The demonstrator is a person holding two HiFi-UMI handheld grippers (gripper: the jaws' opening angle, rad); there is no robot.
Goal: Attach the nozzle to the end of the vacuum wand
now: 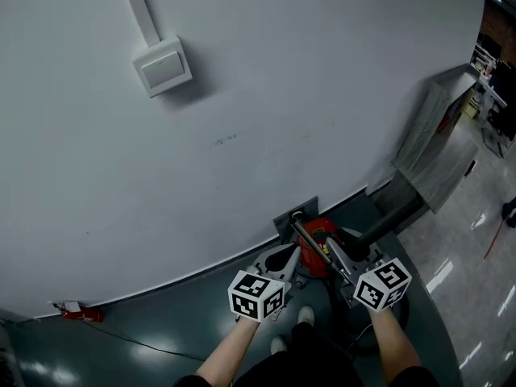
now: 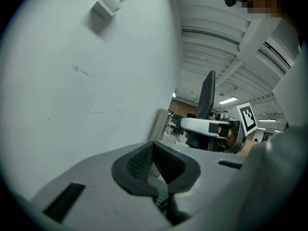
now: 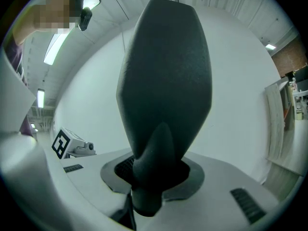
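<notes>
In the right gripper view a big dark grey nozzle point(image 3: 163, 81) stands up out of my right gripper point(image 3: 155, 176), whose pads are shut on its narrow lower end. The head view shows that nozzle point(image 1: 389, 216) slanting up and right from the right gripper point(image 1: 345, 256). A red vacuum body point(image 1: 322, 234) with a thin dark wand point(image 1: 310, 243) across it lies on the floor between the grippers, by the wall. My left gripper point(image 1: 284, 258) is just left of it, shut and holding nothing point(image 2: 154, 170). From the left gripper view, the right gripper point(image 2: 207, 128) and nozzle point(image 2: 209, 94) are seen.
A pale wall fills most of the view, with a switch box point(image 1: 164, 65) and a socket point(image 1: 292, 214) low down. A grey panel point(image 1: 435, 139) leans at the right. A small red item point(image 1: 81, 314) and a cable lie on the dark floor. The person's shoes point(image 1: 305, 316) are below.
</notes>
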